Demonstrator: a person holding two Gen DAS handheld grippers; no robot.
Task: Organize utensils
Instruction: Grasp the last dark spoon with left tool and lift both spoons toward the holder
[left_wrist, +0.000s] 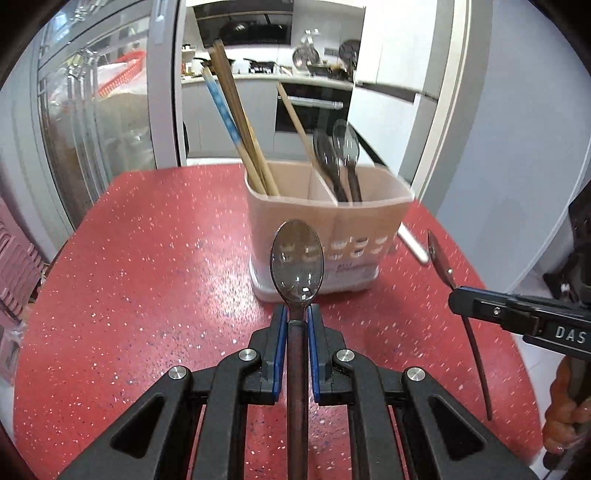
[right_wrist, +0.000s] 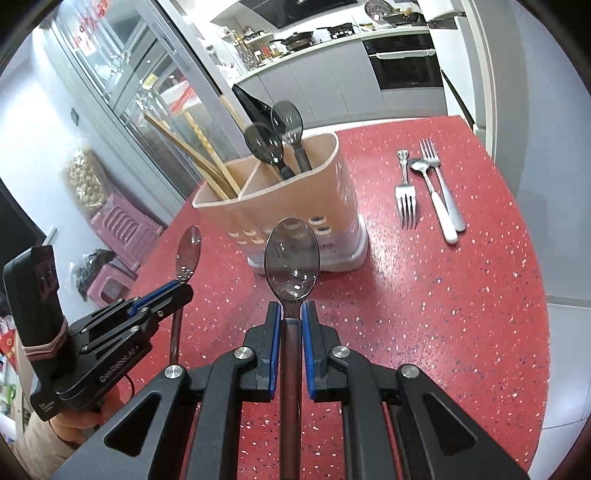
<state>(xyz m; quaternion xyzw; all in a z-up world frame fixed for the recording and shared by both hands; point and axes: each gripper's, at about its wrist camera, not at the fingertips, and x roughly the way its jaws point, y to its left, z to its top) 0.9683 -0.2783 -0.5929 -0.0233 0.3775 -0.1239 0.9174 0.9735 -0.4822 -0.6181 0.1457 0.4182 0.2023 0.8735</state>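
Note:
A beige two-compartment utensil holder (left_wrist: 365, 229) (right_wrist: 332, 192) stands on the red table. One compartment holds several chopsticks (left_wrist: 236, 122) (right_wrist: 192, 155), the other two dark spoons (left_wrist: 341, 155) (right_wrist: 277, 136). My left gripper (left_wrist: 296, 314) is shut on a dark translucent spoon (left_wrist: 297, 258), bowl up, in front of the holder. My right gripper (right_wrist: 291, 310) is shut on a like spoon (right_wrist: 291, 254). Each gripper also shows in the other view: the right gripper (left_wrist: 456, 291), the left gripper (right_wrist: 183, 286).
Two metal forks (right_wrist: 405, 199) and a white-handled spoon (right_wrist: 436, 199) lie on the red speckled table (right_wrist: 461, 314) right of the holder. A glass cabinet (left_wrist: 99, 129) stands left, pink stools (right_wrist: 122, 229) below. The kitchen counter is behind.

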